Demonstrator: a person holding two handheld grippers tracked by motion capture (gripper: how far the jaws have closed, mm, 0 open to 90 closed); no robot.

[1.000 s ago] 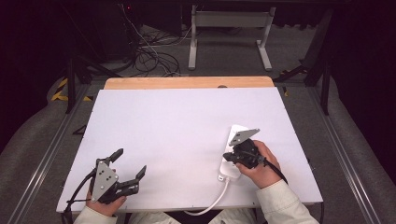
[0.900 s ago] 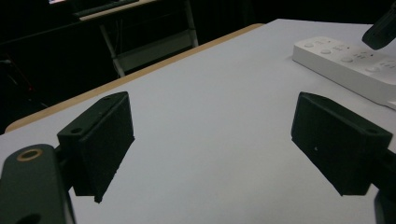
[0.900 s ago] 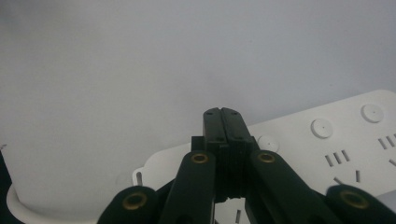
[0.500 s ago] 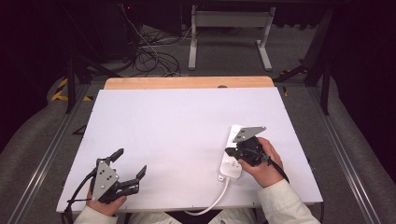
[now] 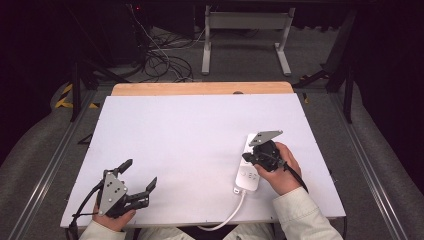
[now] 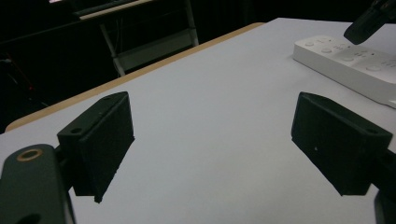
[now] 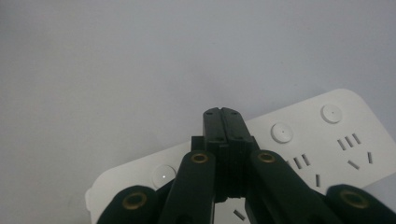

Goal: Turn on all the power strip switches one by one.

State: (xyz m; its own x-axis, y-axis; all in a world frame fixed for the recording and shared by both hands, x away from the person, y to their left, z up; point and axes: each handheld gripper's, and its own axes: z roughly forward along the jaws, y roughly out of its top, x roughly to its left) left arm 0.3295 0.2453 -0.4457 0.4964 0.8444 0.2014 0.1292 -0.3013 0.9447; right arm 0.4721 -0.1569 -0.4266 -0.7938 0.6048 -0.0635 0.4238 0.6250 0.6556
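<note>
High view: the right gripper (image 5: pixel 261 152), jaws closed and empty, has been creeping up the power strip (image 5: pixel 248 172) toward its far end. Left gripper view: the left gripper (image 6: pixel 224 140) is idling wide open, holding nothing. Right gripper view: tips are hovering over the strip's buttons (image 7: pixel 282 132), likely lining up a press.

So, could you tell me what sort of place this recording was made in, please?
Probably a lab or workshop test bench: a plain white table holding just a power strip, loose cables on the grey floor behind, and metal stand legs in a dark room.
</note>
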